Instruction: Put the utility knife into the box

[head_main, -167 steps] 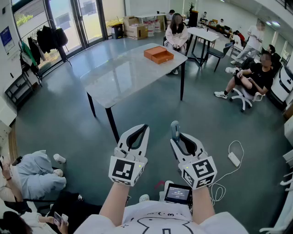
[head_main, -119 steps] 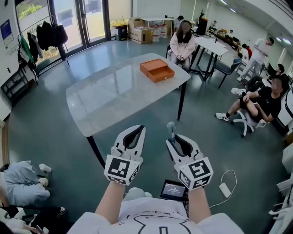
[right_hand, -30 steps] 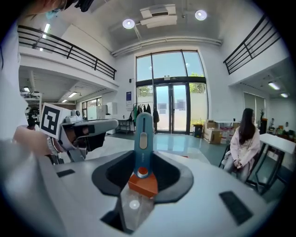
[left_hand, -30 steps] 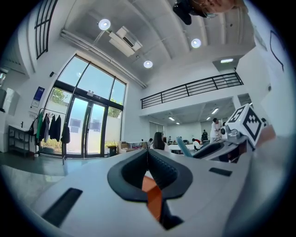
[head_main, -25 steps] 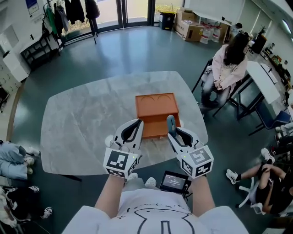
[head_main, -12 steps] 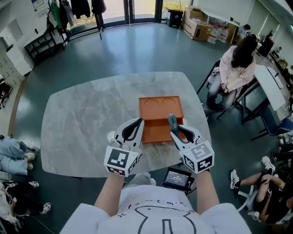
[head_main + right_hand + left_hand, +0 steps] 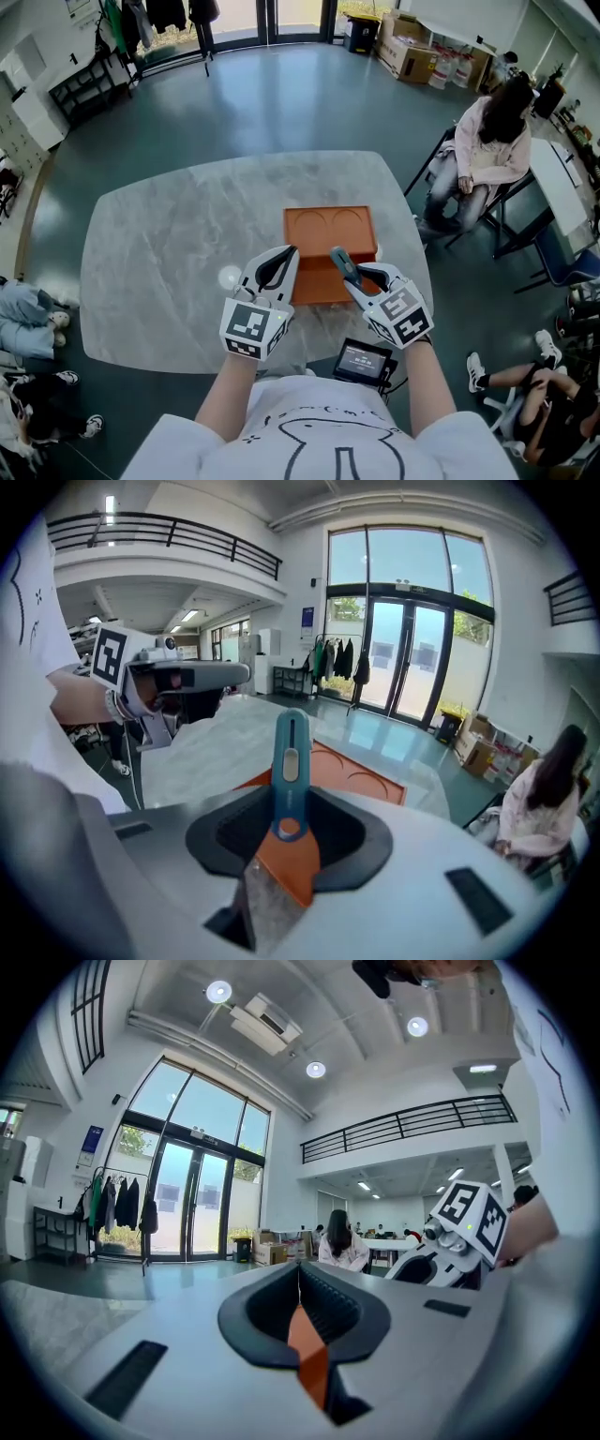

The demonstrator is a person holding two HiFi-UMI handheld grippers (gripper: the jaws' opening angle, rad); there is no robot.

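Head view showed my right gripper (image 7: 361, 277), clamped on the teal plastic utility knife (image 7: 340, 262), had dipped over the open orange box (image 7: 328, 221), seemingly ready to release; my left gripper (image 7: 279, 260) was closed and empty.

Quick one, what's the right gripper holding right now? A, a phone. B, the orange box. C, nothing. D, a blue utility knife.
D: the right gripper is closed on the blue utility knife, whose handle sticks out past its jaws, with the orange box lying on the table beyond it.
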